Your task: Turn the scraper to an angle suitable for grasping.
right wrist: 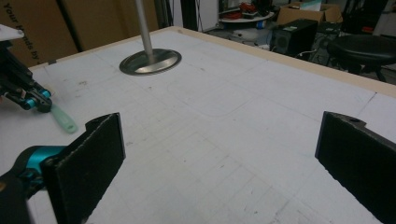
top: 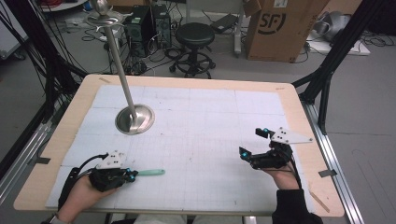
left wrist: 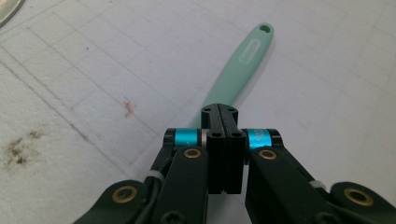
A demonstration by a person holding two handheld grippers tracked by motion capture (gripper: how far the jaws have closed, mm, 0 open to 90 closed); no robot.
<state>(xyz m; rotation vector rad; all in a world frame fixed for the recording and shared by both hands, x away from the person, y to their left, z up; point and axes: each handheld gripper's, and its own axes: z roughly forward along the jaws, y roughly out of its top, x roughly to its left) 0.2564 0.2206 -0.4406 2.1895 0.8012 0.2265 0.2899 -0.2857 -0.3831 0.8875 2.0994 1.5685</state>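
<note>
Pinching the mint-green handle by its near end keeps it flat on the mat for the left gripper, jaws clamped tight, while the right gripper waits wide open, holding nothing.

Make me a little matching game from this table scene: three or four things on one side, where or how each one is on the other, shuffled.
Things:
1. left gripper
2. right gripper
3. green handle
4. metal stand

States:
A. jaws wide apart, nothing between them
B. upright on a round base, far left of the mat
C. lying flat on the mat, one end clamped
D. jaws shut on a thin tool

Pairs: 1-D, 2-A, 3-C, 4-B
</note>
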